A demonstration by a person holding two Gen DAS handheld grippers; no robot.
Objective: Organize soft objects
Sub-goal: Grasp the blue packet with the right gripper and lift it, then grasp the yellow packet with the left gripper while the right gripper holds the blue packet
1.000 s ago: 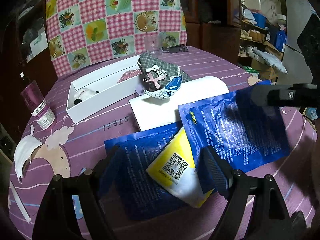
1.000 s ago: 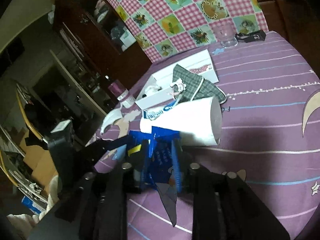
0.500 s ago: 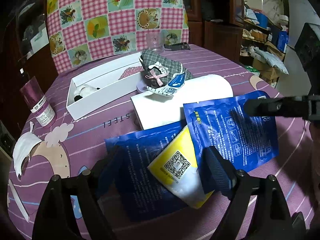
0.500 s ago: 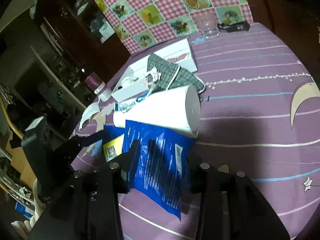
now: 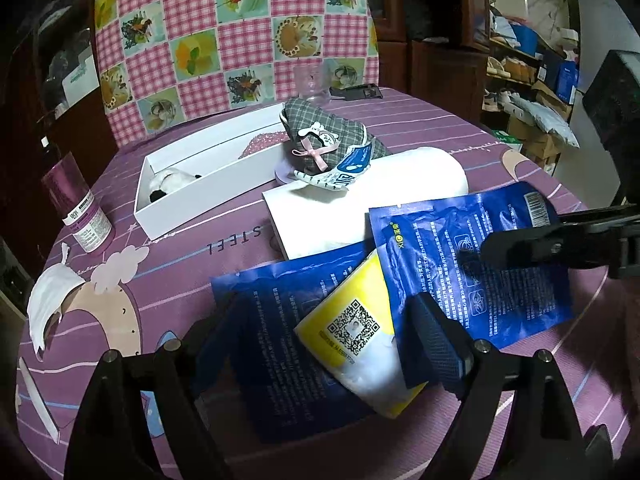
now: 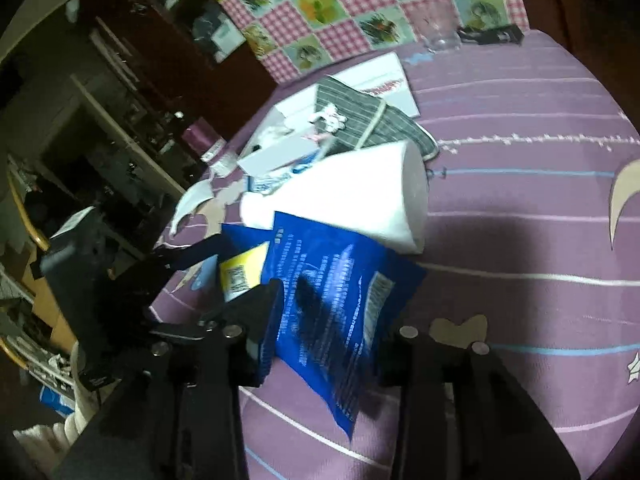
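A round table (image 5: 460, 120) under a purple striped cloth carries the clutter, with a pink checked chair back (image 5: 224, 28) rising at its far edge. Largest on it is one white paper roll (image 5: 372, 196), lying on its side at the centre, its loose sheet spread toward the near side. Behind it sits one shallow white box (image 5: 200, 184) holding a black-and-white soft toy (image 5: 168, 184) and something pink. One grey plaid pouch (image 5: 324, 136) with a pink bow rests across the box's right end, a torn blue-and-white wrapper (image 5: 344, 168) against it.

Two blue packets lie in front of the roll — the left blue packet (image 5: 280, 320) flat on the cloth, the right blue packet (image 6: 332, 300) overlapping the roll's sheet — with one yellow-and-white packet (image 5: 360, 332) wedged between them. The left claw (image 5: 324, 328) stands wide above the left blue packet and the yellow one, gripping neither. The right claw (image 6: 324, 320) has just been opening; it now straddles the right blue packet half open, and the blur hides whether the pads touch it.

At the left edge stand one purple bottle (image 5: 80, 208) and one white face mask (image 5: 48, 300); at the far edge, one clear glass (image 5: 312, 84). The table's right half lies open.
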